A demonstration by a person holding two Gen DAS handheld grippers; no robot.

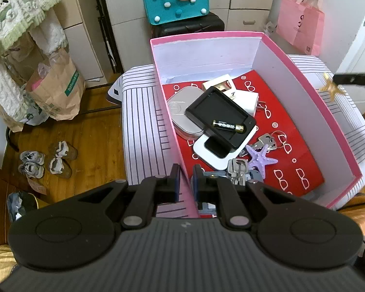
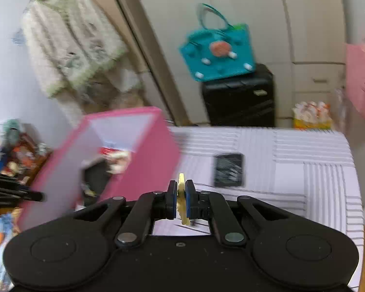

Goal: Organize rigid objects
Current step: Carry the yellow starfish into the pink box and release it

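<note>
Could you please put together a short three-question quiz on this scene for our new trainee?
1. True or false: the battery lies on the black tray inside the pink box.
2. What is the left gripper clamped on?
A. the box wall
B. the keys
C. the purple starfish
3. Fill in: the right gripper holds a yellow ____.

Key: 1 true; 2 A; 3 starfish.
</note>
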